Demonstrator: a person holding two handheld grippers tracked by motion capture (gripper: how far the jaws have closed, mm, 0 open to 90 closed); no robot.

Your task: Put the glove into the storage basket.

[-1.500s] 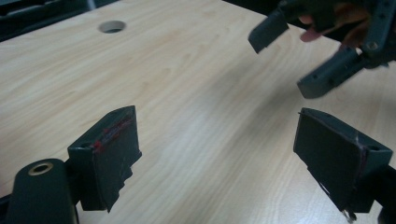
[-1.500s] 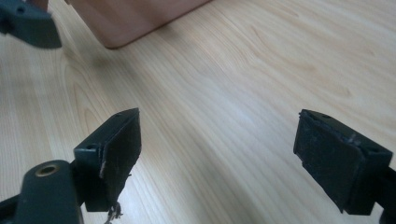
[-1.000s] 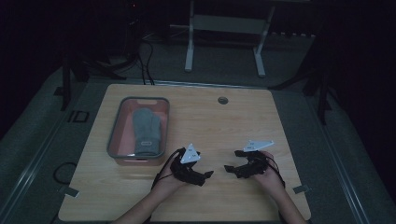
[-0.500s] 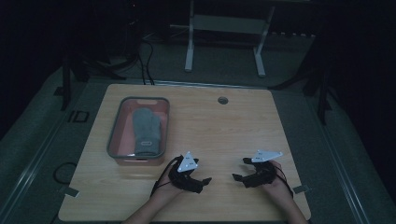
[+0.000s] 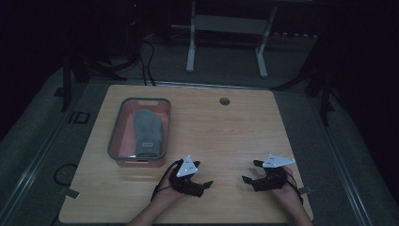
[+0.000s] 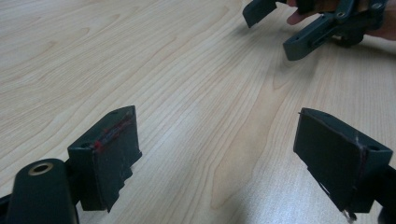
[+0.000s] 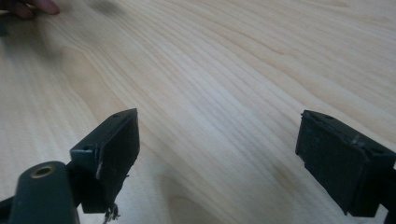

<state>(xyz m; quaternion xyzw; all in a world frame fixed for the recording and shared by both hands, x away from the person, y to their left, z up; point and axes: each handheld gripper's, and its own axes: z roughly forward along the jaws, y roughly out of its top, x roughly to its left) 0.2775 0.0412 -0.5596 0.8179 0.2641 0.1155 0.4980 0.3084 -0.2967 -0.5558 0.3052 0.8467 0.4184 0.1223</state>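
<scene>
Pale wood-grain counter (image 5: pixel 226 136), lit in a dark room. Small round hole (image 5: pixel 224 101) near the far edge. Grey floor all around, a white frame stand (image 5: pixel 226 42) beyond the far side, black cables (image 5: pixel 146 56) trailing on the floor at far left. "ID" marked on the floor strip (image 5: pixel 77 117) left of the counter; no other writing legible.

On the counter's left half, a pink bin with a grey rim (image 5: pixel 113 136), a grey mitten (image 5: pixel 147 132) lying flat inside, cuff toward the near edge, a small dark tag on the cuff, unreadable.

Near edge, both hands low. Left gripper (image 5: pixel 203 186) just right of the bin's near corner, jaws spread wide and holding nothing, grey plate on top. In the left gripper view, bare wood between the two black pads (image 6: pixel 109 154), red marks along one pad's edge, right gripper (image 6: pixel 271 28) across the way at top right.

Right gripper at near right, well apart from the left, jaws also spread wide, nothing between them. Right gripper view (image 7: pixel 219 163): bare grain, a fingertip (image 7: pixel 44 6) at top left.
</scene>
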